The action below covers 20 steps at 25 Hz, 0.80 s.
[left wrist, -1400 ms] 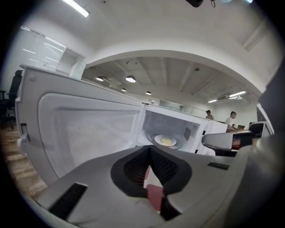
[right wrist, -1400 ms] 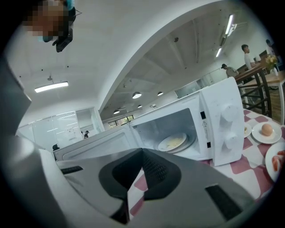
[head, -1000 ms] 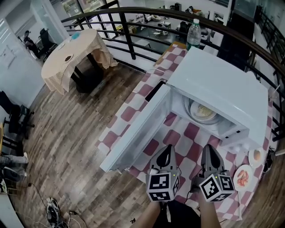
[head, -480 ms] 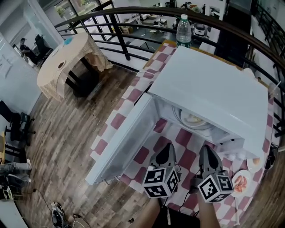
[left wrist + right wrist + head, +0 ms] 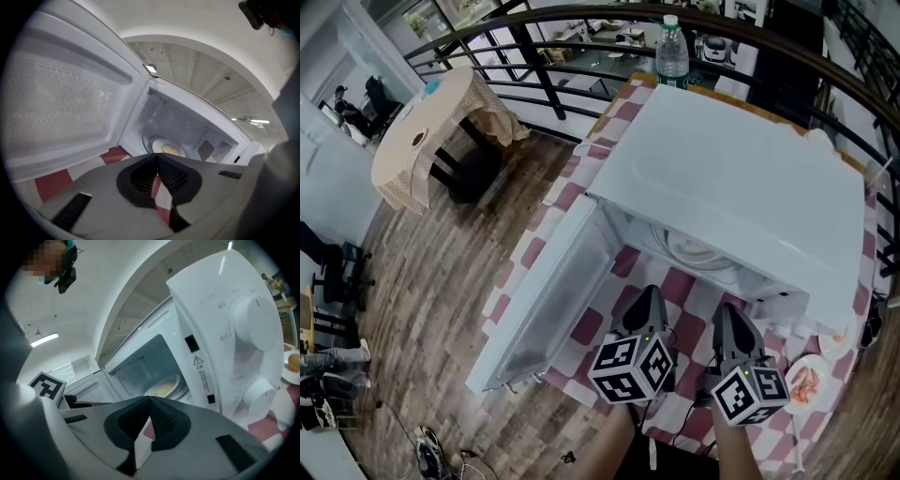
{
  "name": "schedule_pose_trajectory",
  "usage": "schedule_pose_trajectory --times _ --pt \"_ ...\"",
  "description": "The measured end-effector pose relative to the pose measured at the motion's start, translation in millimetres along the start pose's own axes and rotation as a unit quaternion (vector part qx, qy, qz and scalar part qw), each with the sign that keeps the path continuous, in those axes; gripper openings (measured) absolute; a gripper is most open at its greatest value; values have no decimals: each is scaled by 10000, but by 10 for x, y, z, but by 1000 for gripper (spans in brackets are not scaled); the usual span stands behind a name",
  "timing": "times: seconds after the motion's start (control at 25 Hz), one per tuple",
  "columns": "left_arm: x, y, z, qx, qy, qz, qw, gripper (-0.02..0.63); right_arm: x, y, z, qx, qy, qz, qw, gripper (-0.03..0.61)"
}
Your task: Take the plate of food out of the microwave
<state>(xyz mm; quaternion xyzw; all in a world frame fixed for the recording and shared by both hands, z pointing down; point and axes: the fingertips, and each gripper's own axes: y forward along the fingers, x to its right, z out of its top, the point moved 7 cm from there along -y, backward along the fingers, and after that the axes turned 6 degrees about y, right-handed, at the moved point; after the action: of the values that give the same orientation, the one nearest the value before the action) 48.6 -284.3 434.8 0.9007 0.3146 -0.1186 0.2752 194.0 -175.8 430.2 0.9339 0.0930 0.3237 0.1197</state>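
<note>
Two grippers parked in front of that boxy white microwave (image 5: 741,178), yeah? Can't read the jaws from up top, what are they doing — dan_k

Both pinched together with nothing in them tbh. Left gripper (image 5: 156,155) has its dark ribbed pads (image 5: 172,176) meeting at the tips, and only the red-and-white checked tablecloth (image 5: 584,326) shows through the gap lower down. Right gripper (image 5: 150,398) same story, tips closed up, empty. They sit side by side just in front of the microwave's open mouth, touching nothing — mossy

ok and the food? — dan_k

Round white plate with pale yellowish food (image 5: 164,389) is inside the microwave, lying flat around the middle of the cavity. Both grippers are outside the opening. White microwave door (image 5: 548,300) hangs wide open off the microwave's left side — mossy

anything else around? — dan_k

Small white plate with pinkish bits (image 5: 804,382) just off the microwave's front right corner, near the right gripper. Clear plastic water bottle (image 5: 672,54) stands upright behind the microwave. Round table under a beige cloth (image 5: 427,131) is well off to the microwave's left, down on the brown wooden floor (image 5: 422,309). Curved black railing (image 5: 572,28) runs behind the microwave — mossy
</note>
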Motion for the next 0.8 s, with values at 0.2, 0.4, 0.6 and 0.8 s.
schedule_pose_trajectory --times 0.2,0.4,0.6,0.8 --pt "-6 155 0 -167 -20 -48 9998 12 -4 4 -4 10 16 -138 9999 -5" --pt "7 323 -26 -344 -557 -386 9971 12 5 -1 -51 101 76 -341 9993 -5" --pt "-35 519 -4 -445 -1369 -696 9871 12 24 44 -84 144 98 -603 9980 -5" --pt "-63 669 -19 -597 -1753 -854 9790 25 74 61 -110 189 150 -871 9959 -5"
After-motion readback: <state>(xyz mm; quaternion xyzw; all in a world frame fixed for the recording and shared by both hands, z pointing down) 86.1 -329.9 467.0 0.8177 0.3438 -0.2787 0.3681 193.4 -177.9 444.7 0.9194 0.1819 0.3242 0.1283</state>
